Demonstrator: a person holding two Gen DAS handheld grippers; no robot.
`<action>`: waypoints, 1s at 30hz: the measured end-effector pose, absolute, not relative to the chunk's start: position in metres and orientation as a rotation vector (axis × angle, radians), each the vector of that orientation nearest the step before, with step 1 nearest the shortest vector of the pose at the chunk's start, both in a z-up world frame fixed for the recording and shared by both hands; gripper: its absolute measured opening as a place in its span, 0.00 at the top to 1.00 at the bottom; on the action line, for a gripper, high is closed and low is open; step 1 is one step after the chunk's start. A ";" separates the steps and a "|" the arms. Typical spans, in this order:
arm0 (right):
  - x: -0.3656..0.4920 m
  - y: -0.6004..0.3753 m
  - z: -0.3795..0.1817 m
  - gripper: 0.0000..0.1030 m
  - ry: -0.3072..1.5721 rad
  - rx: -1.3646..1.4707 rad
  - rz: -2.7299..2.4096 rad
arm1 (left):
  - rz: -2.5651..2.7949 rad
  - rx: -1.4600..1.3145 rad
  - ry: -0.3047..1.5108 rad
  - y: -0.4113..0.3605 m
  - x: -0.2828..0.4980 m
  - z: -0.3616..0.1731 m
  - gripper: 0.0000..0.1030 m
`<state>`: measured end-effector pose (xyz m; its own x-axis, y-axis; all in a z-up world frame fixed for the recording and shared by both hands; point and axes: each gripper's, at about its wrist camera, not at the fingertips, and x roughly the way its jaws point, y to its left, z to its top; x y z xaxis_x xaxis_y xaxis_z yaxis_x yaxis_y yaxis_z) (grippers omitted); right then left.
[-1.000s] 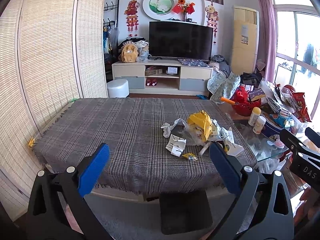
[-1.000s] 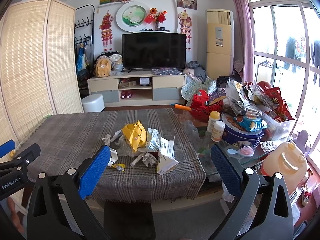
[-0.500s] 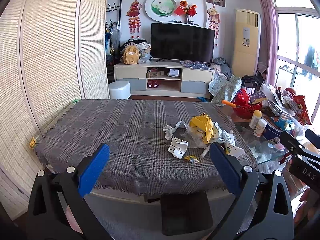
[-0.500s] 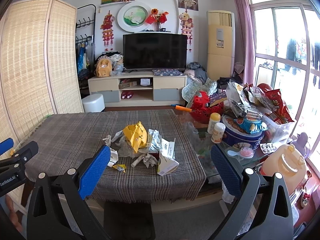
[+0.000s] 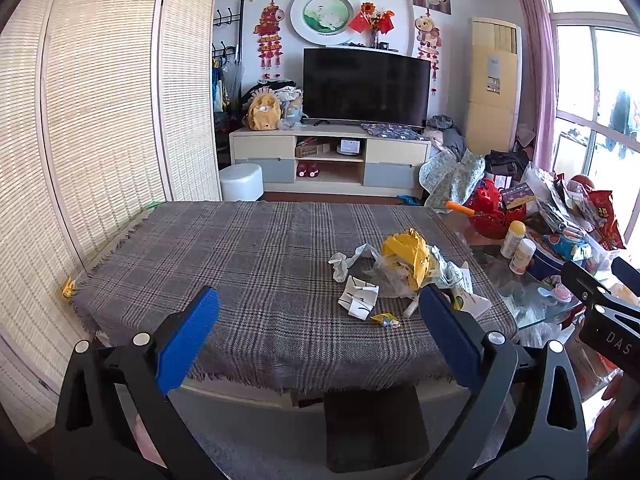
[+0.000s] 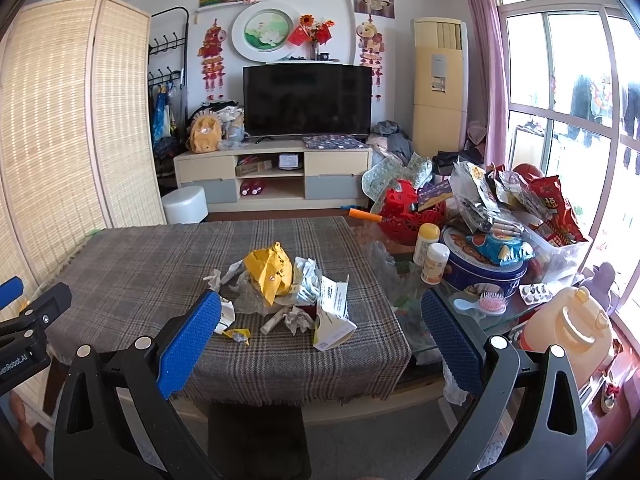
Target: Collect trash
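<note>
Both views have crept slightly nearer the plaid tablecloth point(image 5: 240, 272). Left gripper point(image 5: 318, 330) and right gripper point(image 6: 320, 330) gape wide, empty. Trash heap point(image 6: 280, 284) sits centre-frame; I judge the flimsy yellow wrapper point(image 6: 268, 272) may scatter, and the candy wrapper point(image 6: 237, 334) slip.

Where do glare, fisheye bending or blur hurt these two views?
Left wrist view: screen bows at the edge, window is washed out, trash pile is sharp. Right wrist view: window is overexposed, the pile evenly lit and in focus.
</note>
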<state>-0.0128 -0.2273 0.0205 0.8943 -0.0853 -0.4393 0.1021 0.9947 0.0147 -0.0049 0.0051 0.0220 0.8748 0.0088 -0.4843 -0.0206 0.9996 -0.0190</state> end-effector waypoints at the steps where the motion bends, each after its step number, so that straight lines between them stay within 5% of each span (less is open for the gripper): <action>1: -0.013 -0.227 0.020 0.03 0.454 0.036 -0.098 | 0.015 -0.024 0.505 0.005 -0.005 0.023 0.08; 30: 0.026 -0.241 0.023 0.03 0.464 0.027 -0.071 | 0.001 0.015 0.562 0.000 0.035 0.006 0.08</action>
